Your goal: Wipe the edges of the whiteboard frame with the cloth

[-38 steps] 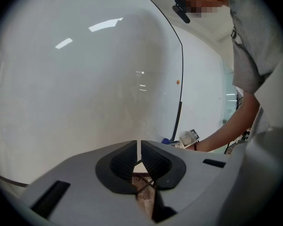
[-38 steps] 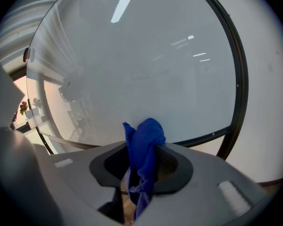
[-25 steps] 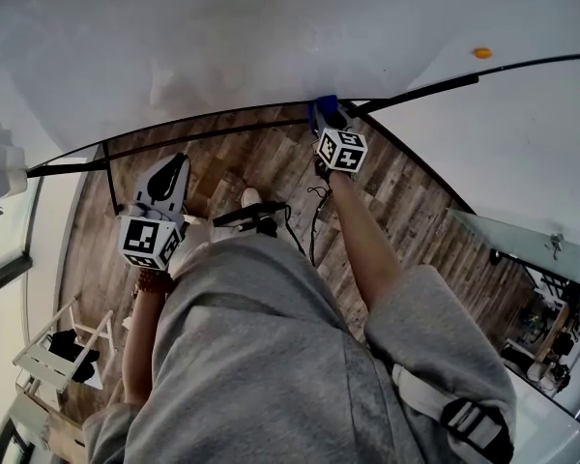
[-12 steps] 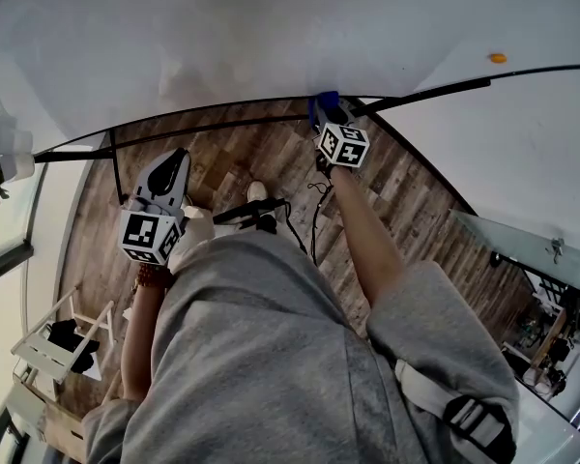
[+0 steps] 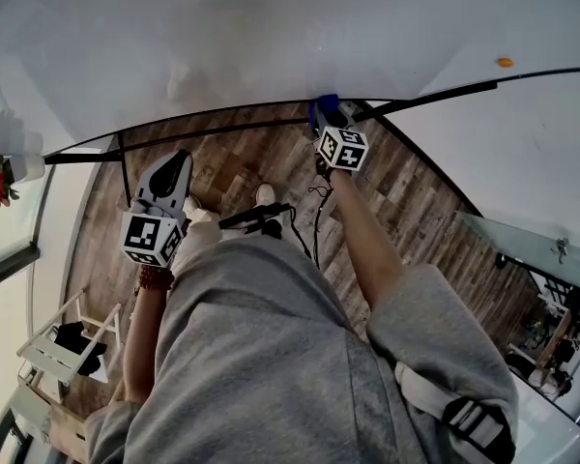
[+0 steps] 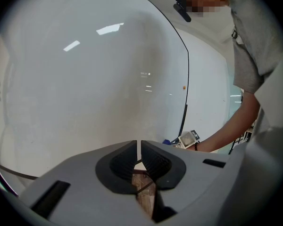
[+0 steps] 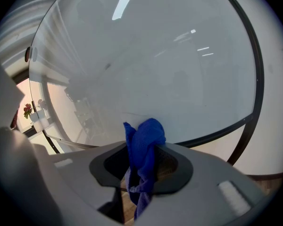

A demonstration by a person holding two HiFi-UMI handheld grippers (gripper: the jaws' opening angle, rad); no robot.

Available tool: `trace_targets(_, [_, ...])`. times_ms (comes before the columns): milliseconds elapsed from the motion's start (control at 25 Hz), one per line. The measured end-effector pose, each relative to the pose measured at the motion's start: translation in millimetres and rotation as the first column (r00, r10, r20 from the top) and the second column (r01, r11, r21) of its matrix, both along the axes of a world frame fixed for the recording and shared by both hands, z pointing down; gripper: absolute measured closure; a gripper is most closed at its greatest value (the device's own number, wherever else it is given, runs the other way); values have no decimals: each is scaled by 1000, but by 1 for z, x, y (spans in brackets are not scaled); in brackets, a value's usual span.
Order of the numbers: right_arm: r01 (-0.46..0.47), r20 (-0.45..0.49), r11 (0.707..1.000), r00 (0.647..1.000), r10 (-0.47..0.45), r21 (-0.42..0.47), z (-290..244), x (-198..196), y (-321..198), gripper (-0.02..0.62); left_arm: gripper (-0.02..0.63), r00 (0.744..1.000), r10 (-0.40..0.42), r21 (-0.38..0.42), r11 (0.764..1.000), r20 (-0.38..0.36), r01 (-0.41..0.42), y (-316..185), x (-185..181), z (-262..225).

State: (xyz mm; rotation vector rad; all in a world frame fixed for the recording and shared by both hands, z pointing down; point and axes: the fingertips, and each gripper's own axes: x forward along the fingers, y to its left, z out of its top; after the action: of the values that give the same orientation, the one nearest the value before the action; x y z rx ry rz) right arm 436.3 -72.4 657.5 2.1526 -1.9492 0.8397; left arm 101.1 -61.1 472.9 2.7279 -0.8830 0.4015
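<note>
1. Right hand-held gripper clamped on bunched blue cloth, at bottom edge of thin black whiteboard frame.
2. Left hand-held gripper closed, empty, well apart, over brown wood-plank floor.

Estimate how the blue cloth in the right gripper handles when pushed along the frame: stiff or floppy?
Probably floppy: the blue cloth bunches above the right gripper and its tail hangs limp below. Likely light, since one pinched fold carries it all. It should mould to the black frame rather than skid, I'd guess.
</note>
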Motion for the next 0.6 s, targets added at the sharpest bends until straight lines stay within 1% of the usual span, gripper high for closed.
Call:
trace_targets(240, [11, -2, 1000, 1000, -11, -9, 1, -16, -6, 469, 572, 999, -27, 2, 1000, -19, 27, -7, -15, -3])
trace_targets(600, [21, 1, 1000, 1000, -21, -23, 2, -34, -11, 469, 572, 998, -54, 1, 999, -29, 54, -12, -38, -2])
